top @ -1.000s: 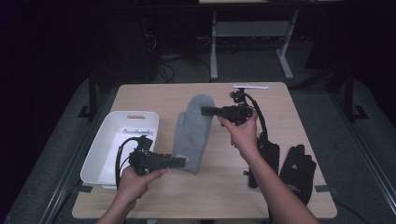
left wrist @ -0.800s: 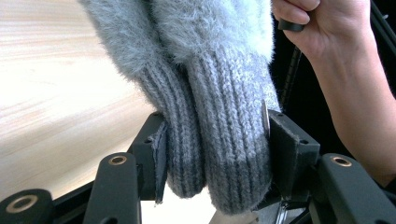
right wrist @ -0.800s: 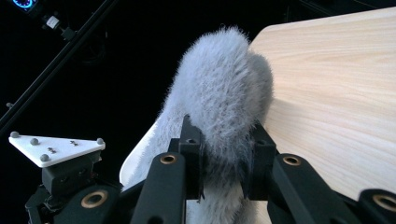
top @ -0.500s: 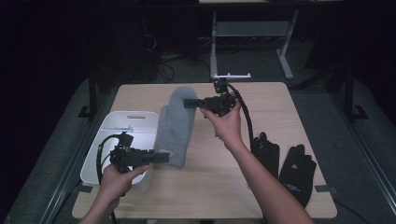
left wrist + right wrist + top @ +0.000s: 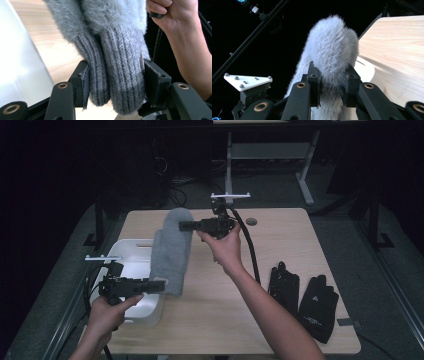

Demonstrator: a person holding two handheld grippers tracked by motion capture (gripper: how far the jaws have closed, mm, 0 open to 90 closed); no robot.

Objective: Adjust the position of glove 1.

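Note:
A grey fuzzy mitten pair (image 5: 172,247) hangs stretched in the air between both grippers, over the table's left part. My left gripper (image 5: 159,284) is shut on the ribbed cuffs (image 5: 117,82), where two cuffs lie side by side between its pads. At the far end, my right gripper (image 5: 182,225) is shut on the fluffy tip (image 5: 332,55). The cuff end hangs at the rim of the white bin (image 5: 122,245).
A pair of black gloves (image 5: 282,285) (image 5: 317,305) lies on the wooden table (image 5: 225,320) near its right front. The white bin stands at the table's left edge. A desk frame and cables sit on the dark floor behind.
Both hands have carried the mitten pair leftward and a little up, from the table's middle toward the white bin. Both grips are unchanged.

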